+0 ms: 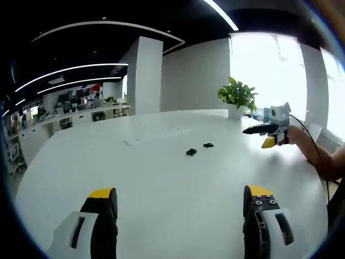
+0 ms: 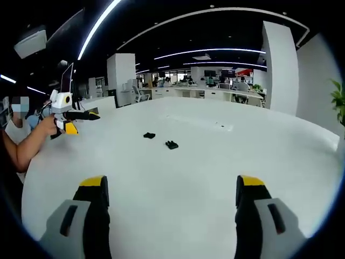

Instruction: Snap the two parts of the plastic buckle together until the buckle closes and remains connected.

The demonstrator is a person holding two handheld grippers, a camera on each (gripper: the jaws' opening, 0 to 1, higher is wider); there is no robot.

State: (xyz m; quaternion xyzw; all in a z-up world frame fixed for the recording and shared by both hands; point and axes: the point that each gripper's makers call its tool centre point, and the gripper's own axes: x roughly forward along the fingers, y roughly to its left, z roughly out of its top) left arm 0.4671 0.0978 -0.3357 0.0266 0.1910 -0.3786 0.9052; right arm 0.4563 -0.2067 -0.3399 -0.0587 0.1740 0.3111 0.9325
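Both buckle parts lie on the white surface (image 1: pixel 161 178), ahead of both grippers and well apart from them. In the left gripper view, the nearer buckle part (image 1: pixel 191 152) sits ahead and a little toward the right jaw of the left gripper (image 1: pixel 180 199); the second buckle part (image 1: pixel 208 144) lies just beyond it and further to the right. The two parts are near each other but not touching, so the buckle is not yet closed.

The left gripper stands with its jaws wide apart and holds nothing. The right gripper (image 2: pixel 171 191) also has its jaws wide apart and empty. In the right gripper view the same two pieces appear ahead, close to the middle line and slightly toward the left jaw; here the nearer piece is at (image 2: pixel 171 144) and the other at (image 2: pixel 149 135).

The two grippers face the parts from opposite sides, each one showing at the edge of the other's view, held by a hand (image 1: pixel 295 136). Neither gripper seems clearly nearer; I judge the distance about equal. The parts are too small to tell their long axis, or which is the pronged half. The coming move, in my judgement, is a forward reach by each gripper, each taking the part that lies nearer on its side.
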